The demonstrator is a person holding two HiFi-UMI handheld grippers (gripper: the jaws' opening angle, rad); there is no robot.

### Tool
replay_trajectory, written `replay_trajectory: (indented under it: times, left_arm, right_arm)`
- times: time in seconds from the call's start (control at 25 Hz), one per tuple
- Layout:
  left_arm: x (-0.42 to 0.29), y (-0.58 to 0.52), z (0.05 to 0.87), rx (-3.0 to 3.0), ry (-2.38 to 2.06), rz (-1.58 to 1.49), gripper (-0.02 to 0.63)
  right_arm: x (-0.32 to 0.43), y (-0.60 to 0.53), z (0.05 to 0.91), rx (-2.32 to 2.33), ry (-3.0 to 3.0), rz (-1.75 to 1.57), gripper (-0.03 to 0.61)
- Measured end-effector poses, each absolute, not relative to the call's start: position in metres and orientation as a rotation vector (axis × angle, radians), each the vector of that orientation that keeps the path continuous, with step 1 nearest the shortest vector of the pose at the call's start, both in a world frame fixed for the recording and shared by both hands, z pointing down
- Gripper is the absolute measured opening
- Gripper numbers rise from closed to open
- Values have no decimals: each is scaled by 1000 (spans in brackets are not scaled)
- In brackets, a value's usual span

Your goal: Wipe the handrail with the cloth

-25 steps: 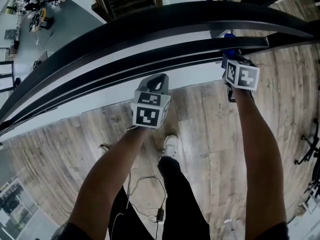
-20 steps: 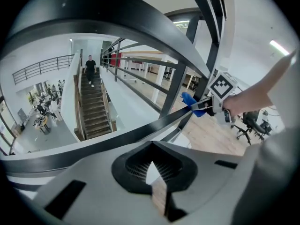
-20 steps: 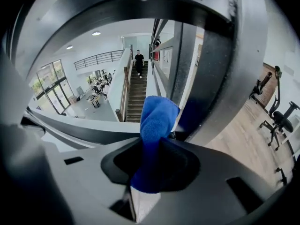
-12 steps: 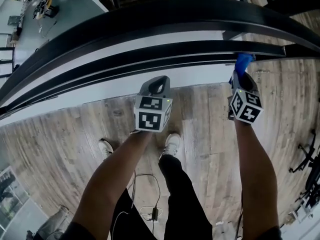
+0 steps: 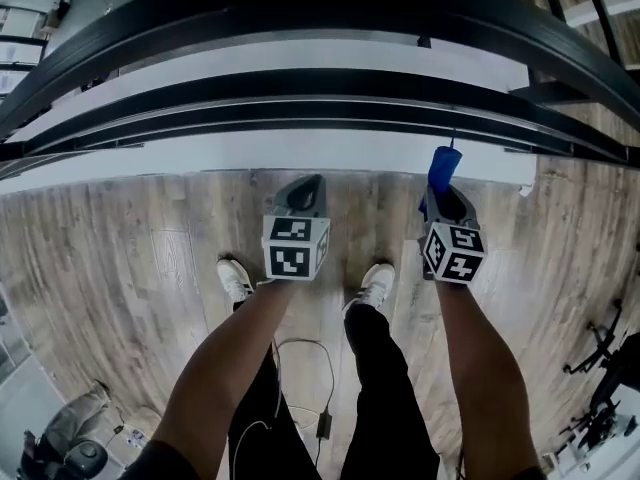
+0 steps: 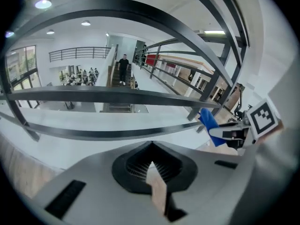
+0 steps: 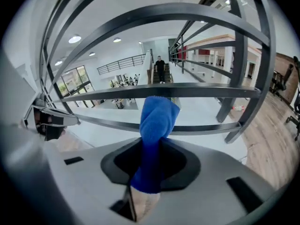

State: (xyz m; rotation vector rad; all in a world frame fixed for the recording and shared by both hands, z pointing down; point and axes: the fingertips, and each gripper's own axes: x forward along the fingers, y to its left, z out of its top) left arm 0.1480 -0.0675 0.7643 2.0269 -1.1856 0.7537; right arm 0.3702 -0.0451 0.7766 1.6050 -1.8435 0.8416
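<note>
Blue cloth (image 7: 157, 135) is pinched in the right gripper (image 7: 149, 172). The jaws grip its lower end, and the free end sticks straight out ahead of them toward the lower bars under the black handrail (image 5: 300, 8); whether it touches them is unclear. Left gripper (image 6: 152, 165) hangs alongside, jaws together with nothing between them, short of the rails.

The right claw (image 5: 440, 184) grips a blue cloth (image 5: 441, 166) near the black handrail (image 5: 300, 13).
</note>
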Motion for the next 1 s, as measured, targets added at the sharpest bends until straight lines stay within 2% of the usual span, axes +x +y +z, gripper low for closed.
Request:
replay_trajectory:
  times: [0.64,0.84,1.0]
  left_arm:
    - [-331,-69,793,1755,-1480,776,3]
    - [-442,-70,802,1719,-1523,702,3]
    - [-511,-74,811,1694,-1575,677,3]
  right_arm:
    - [-130,-93,840,1201,-1991,878,110]
    - [-280,-124,844,1147,-2065,857,110]
    - [-367,-146,853,1135,-2113,861,110]
